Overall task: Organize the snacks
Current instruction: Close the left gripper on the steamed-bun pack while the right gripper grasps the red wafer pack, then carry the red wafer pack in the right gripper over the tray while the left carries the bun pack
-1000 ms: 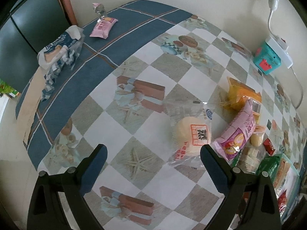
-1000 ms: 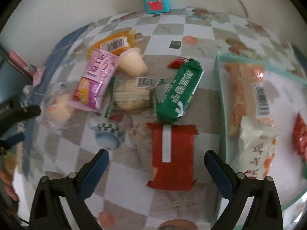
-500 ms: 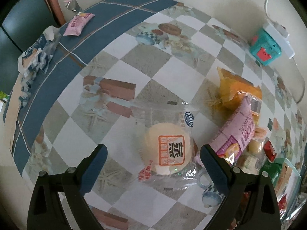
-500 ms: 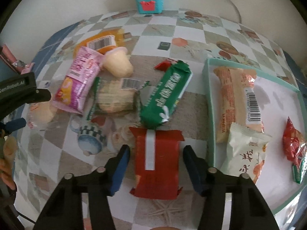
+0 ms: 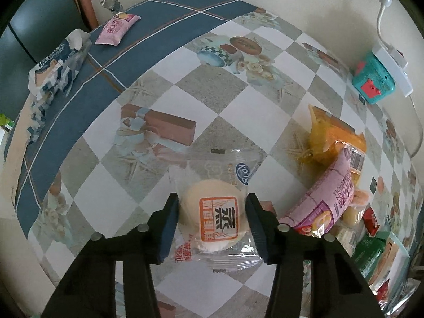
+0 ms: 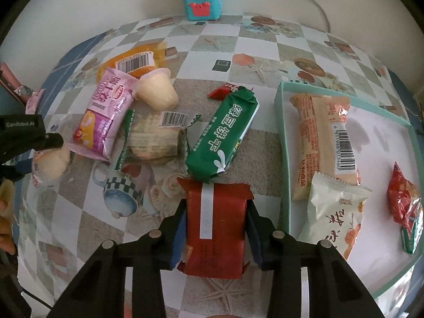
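Observation:
A round pale cake in a clear wrapper (image 5: 214, 217) lies on the checked tablecloth. My left gripper (image 5: 212, 201) straddles it, its jaws closing with both pads against the cake's sides. In the right wrist view a red packet (image 6: 220, 228) lies flat beside a teal tray (image 6: 282, 143). The jaws of my right gripper (image 6: 217, 206) are closing on it, pads on its two long edges. Behind it lie a green packet (image 6: 225, 132), a clear cracker packet (image 6: 153, 140), a pink packet (image 6: 106, 116), a jelly cup (image 6: 157, 90) and an orange packet (image 6: 132, 61).
The tray holds a beige bar (image 6: 323, 137), a white packet (image 6: 336, 212) and small red sachets (image 6: 402, 201). A teal toy box (image 6: 201, 0) stands by the wall. A crumpled bag (image 5: 55, 69) and a small pink packet (image 5: 116, 27) lie on the blue border.
Both grippers went from wide open to closed on a snack. The left one moved forward and down over the cake. The right one stayed over the red packet.

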`<act>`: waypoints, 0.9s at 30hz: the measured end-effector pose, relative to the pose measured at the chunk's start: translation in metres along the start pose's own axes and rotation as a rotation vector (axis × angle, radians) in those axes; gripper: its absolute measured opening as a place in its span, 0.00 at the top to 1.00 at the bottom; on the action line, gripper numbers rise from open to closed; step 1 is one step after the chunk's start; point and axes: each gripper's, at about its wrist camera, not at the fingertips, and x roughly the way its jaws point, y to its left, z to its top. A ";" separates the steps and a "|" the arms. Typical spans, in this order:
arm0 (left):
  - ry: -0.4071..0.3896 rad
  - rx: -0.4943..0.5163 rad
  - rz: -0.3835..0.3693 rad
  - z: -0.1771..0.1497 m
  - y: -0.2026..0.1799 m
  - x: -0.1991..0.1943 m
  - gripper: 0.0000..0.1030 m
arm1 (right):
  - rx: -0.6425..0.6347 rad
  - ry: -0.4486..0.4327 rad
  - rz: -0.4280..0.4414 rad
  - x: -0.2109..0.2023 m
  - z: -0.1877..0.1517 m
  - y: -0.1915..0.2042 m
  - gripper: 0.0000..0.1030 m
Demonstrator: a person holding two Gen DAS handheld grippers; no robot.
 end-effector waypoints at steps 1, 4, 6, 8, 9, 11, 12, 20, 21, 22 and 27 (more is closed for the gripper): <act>-0.002 0.004 0.001 -0.001 -0.001 -0.001 0.51 | -0.004 -0.001 0.002 -0.001 -0.001 0.001 0.59; -0.010 0.011 -0.001 0.001 0.000 -0.009 0.51 | -0.008 -0.013 0.011 -0.007 -0.002 0.004 0.60; -0.027 0.014 -0.003 0.001 0.001 -0.017 0.51 | -0.011 -0.028 0.013 -0.015 -0.001 0.005 0.60; -0.057 0.019 0.005 0.000 0.001 -0.028 0.51 | -0.014 -0.046 0.020 -0.024 0.000 0.008 0.60; -0.073 0.023 0.008 -0.002 0.000 -0.034 0.51 | -0.016 -0.053 0.023 -0.026 0.000 0.008 0.60; -0.100 0.034 0.005 -0.004 -0.003 -0.046 0.51 | -0.020 -0.069 0.028 -0.032 0.000 0.008 0.60; -0.108 0.036 0.003 -0.004 -0.003 -0.049 0.51 | -0.021 -0.074 0.030 -0.034 0.000 0.008 0.60; -0.174 0.038 -0.028 -0.008 -0.003 -0.083 0.51 | -0.002 -0.143 0.051 -0.059 0.003 0.005 0.60; -0.182 0.037 -0.034 -0.009 -0.003 -0.087 0.51 | 0.004 -0.160 0.053 -0.064 0.003 0.004 0.60; -0.191 0.037 -0.042 -0.010 -0.003 -0.092 0.51 | 0.010 -0.172 0.050 -0.068 0.004 0.003 0.60; -0.231 0.056 -0.083 -0.016 -0.012 -0.113 0.51 | 0.052 -0.211 0.034 -0.083 0.006 -0.007 0.60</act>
